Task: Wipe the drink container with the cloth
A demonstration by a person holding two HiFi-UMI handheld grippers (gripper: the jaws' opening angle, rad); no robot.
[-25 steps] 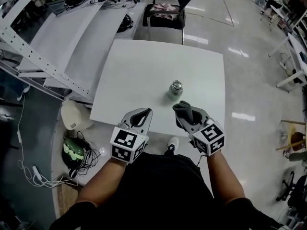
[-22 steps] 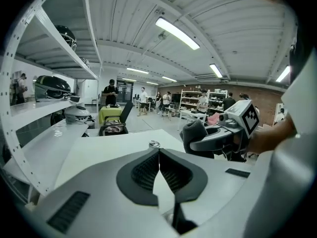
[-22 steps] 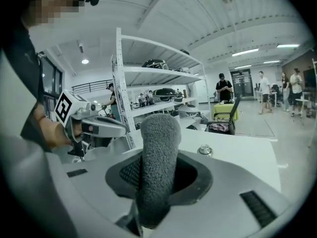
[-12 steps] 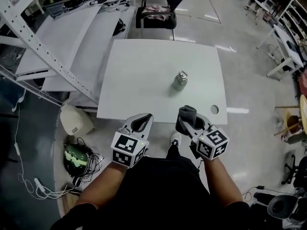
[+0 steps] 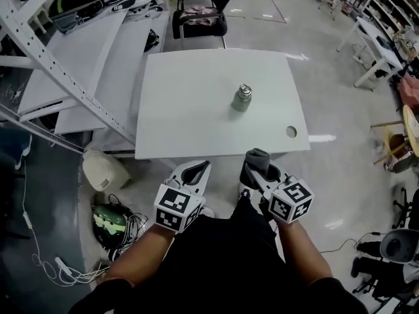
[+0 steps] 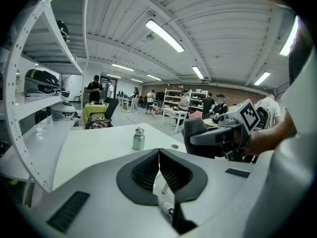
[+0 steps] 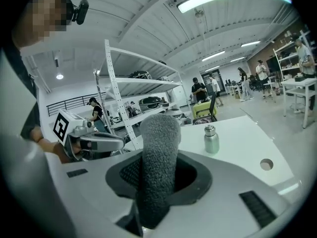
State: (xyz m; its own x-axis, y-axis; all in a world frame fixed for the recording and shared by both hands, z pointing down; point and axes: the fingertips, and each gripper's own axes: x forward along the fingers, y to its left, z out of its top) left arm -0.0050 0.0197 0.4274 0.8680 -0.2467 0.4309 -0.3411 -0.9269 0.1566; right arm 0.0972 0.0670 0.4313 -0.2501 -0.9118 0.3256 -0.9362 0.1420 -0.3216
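A small metal drink container (image 5: 241,99) with a silver cap stands upright near the middle of the white table (image 5: 190,103); it also shows in the left gripper view (image 6: 138,138) and the right gripper view (image 7: 211,139). My right gripper (image 5: 257,164) is shut on a rolled grey cloth (image 5: 256,159), which sticks up between its jaws (image 7: 157,162). My left gripper (image 5: 195,171) is shut with nothing in it (image 6: 159,158). Both grippers hang off the table's near edge, well short of the container.
A round cable hole (image 5: 291,131) sits near the table's right front corner. A black chair (image 5: 200,15) stands behind the table. White metal shelving (image 5: 59,64) runs along the left. A white bucket (image 5: 103,171) and a green helmet (image 5: 109,220) lie on the floor at left.
The view has pulled back from the table: both grippers, formerly over its front edge, now hang clear of it over the floor. The cloth stays gripped.
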